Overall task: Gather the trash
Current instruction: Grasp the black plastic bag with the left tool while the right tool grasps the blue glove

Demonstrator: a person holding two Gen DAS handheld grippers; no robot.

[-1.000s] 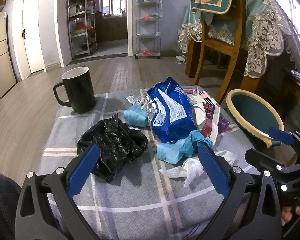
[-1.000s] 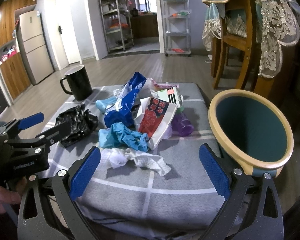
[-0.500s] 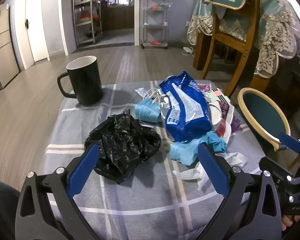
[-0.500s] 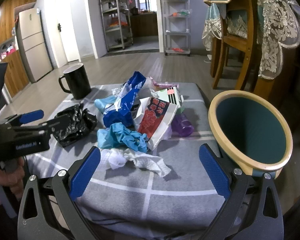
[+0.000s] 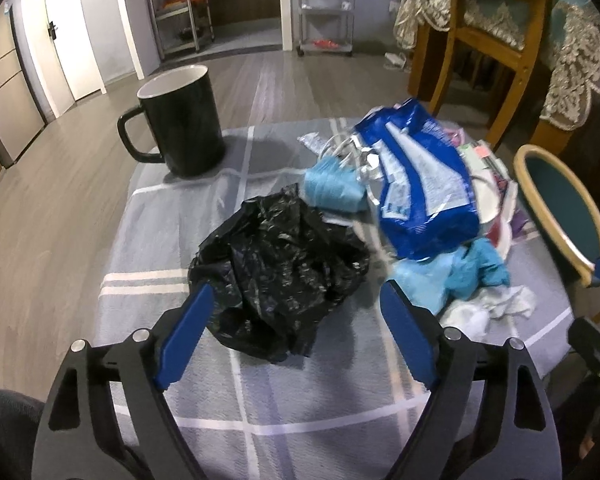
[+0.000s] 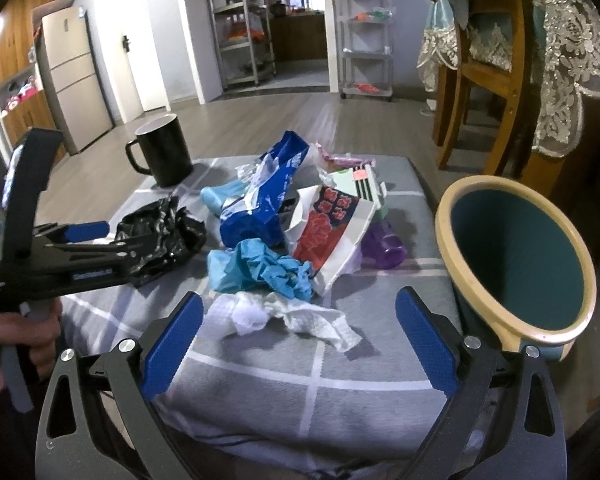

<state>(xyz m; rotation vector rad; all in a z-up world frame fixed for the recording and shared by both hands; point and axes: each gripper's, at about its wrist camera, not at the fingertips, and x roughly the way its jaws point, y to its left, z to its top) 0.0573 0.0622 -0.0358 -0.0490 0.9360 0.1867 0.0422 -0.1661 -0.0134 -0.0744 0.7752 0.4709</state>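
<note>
1. Closing in on the crumpled black plastic bag point(image 5: 278, 270), the left gripper point(image 5: 296, 320) has its blue-padded jaws narrowing with the near part of the bag between them; the pads do not yet press on it, so nothing is held.
2. Doing this well likely means biting into the thick bunched middle of the bag, not a loose outer flap, since thin film slips and a flap would only unfurl when lifted.
3. Keeping the tips just off the grey checked cloth point(image 5: 260, 432) matters too; the fabric looks soft and could be pinched along with the bag.
4. The right gripper point(image 6: 300, 336) hovers with jaws wide and empty over the near edge of the cushion, the crumpled white paper tissue point(image 6: 288, 314) lying just beyond its tips.
5. The trash heap sits in the middle and right of the cloth: a glossy blue and white foil wrapper point(image 5: 424, 192), a wrinkled teal glove point(image 6: 260, 268), a pale blue pleated face mask point(image 5: 332, 190), a stiff white packet printed with red flowers point(image 6: 328, 236) and a clear purple plastic cup point(image 6: 384, 246) on its side.
6. The round teal bin with a cream rim point(image 6: 516, 264) stands at the right edge, mouth tilted toward the heap, the likely destination.
7. A glossy black ceramic mug point(image 5: 180, 120) with a white inside stands upright at the far left, apart from the trash; it is rigid and best left alone.
</note>
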